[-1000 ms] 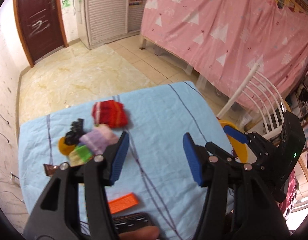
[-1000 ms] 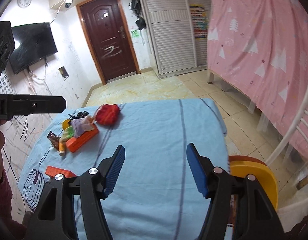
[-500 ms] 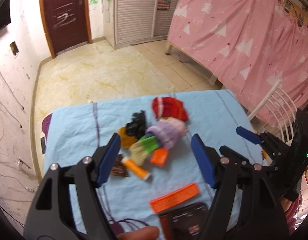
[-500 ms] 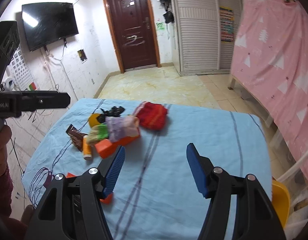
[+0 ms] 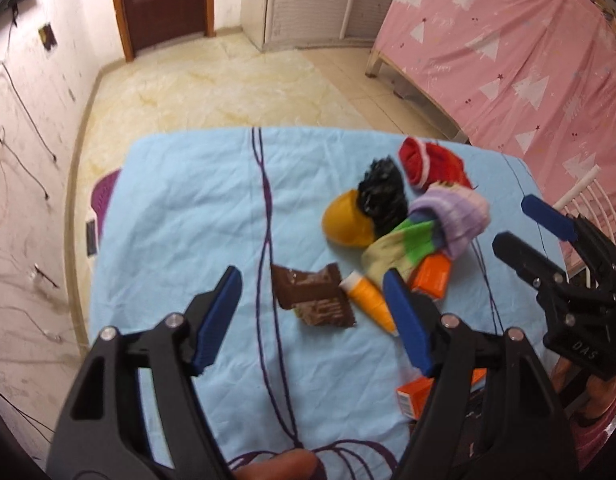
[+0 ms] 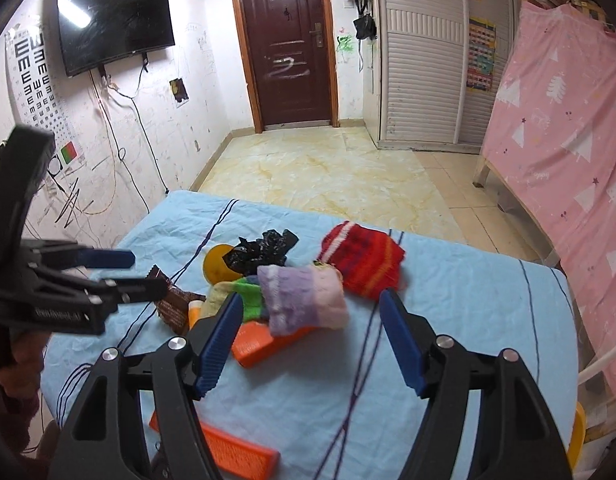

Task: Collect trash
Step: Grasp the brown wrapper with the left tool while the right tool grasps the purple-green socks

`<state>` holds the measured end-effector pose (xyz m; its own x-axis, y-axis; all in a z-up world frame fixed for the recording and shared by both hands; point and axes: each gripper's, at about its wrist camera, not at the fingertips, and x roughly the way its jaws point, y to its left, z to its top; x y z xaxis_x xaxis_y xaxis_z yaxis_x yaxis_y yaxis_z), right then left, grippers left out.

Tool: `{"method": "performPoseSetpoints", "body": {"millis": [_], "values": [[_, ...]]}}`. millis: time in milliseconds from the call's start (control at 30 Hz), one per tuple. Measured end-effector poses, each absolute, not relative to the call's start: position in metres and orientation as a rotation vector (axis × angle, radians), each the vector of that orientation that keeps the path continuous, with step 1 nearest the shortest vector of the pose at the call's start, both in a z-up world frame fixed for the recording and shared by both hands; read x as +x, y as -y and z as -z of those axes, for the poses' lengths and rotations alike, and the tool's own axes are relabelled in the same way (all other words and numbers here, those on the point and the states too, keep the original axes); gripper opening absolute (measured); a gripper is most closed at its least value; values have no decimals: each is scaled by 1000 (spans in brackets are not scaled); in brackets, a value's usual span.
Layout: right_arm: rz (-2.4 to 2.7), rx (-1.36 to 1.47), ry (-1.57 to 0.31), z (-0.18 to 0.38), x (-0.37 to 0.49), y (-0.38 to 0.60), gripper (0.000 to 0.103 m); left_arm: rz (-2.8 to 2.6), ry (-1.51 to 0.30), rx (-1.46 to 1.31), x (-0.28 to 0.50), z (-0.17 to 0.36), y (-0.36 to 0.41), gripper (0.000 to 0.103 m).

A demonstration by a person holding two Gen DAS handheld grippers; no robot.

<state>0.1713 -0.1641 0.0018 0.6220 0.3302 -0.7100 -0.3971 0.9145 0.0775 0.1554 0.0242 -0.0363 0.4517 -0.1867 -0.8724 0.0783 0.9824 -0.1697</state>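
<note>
Left wrist view
Left gripper [image 5: 312, 312]: held above the blue cloth [image 5: 180, 216], fingers spread apart, gripping nothing.
Brown wrapper [image 5: 314, 294]: flat on the cloth, between the fingers.
Orange tube [image 5: 370, 300]: touching the wrapper's right side.
Heap: yellow cap [image 5: 344, 222], black bag [image 5: 382, 196], green sock [image 5: 404, 246], purple sock [image 5: 454, 214], red sock [image 5: 432, 164], beyond the wrapper.

Right wrist view
Right gripper [image 6: 310, 340]: fingers wide apart, empty, over the cloth.
Purple sock [image 6: 304, 300]: lying on an orange box [image 6: 264, 342], right of the wrapper [image 6: 174, 308].
Left gripper [image 6: 108, 276]: crosses in front of the wrapper.
</note>
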Motion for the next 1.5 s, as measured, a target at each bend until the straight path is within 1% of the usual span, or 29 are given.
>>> {"method": "performPoseSetpoints", "body": {"millis": [33,67,100,200,367,433,467,533,600,633,833,867,900,933,1000,1067,1100,1167,1267,1500], "values": [[-420,-91,-801,0,173,161,64,169,-1102,-121,157,39,-25,66],[-424,-93,-803,1,175,159,64,179,-1125,-142,160,45,-26,62],[-429,-93,-806,2,177,157,64,191,-1144,-156,162,50,-27,55],[-447,-83,-818,6,182,152,65,209,-1176,-185,165,58,-29,47],[-448,-92,-844,16,191,143,65,231,-1191,-196,168,65,-29,45],[-450,-93,-859,20,194,140,65,233,-1197,-193,168,68,-29,36],[-451,-94,-870,23,197,138,65,234,-1203,-190,167,68,-28,27],[-448,-106,-882,28,200,136,65,232,-1198,-181,166,68,-28,24],[-444,-108,-893,33,203,134,66,227,-1183,-155,164,65,-25,15],[-443,-109,-897,34,204,134,67,227,-1180,-147,164,65,-24,14],[-422,-136,-890,39,205,134,68,220,-1151,-106,160,57,-19,13],[-416,-144,-882,38,204,134,65,218,-1146,-105,159,54,-20,13],[-413,-146,-878,38,203,133,61,215,-1143,-105,158,52,-20,13],[-411,-153,-879,39,203,133,54,211,-1141,-104,157,51,-21,13],[-406,-161,-875,38,201,133,47,200,-1133,-99,154,47,-22,13],[-406,-162,-874,37,199,134,34,190,-1129,-95,152,44,-23,13],[-408,-159,-871,36,198,135,32,188,-1128,-93,152,44,-23,13],[-412,-151,-866,34,196,137,22,180,-1122,-89,149,41,-23,13],[-419,-127,-843,27,189,142,20,175,-1112,-84,145,36,-22,13],[-433,-77,-786,5,166,158,20,151,-1080,-43,138,23,-12,13]]}}
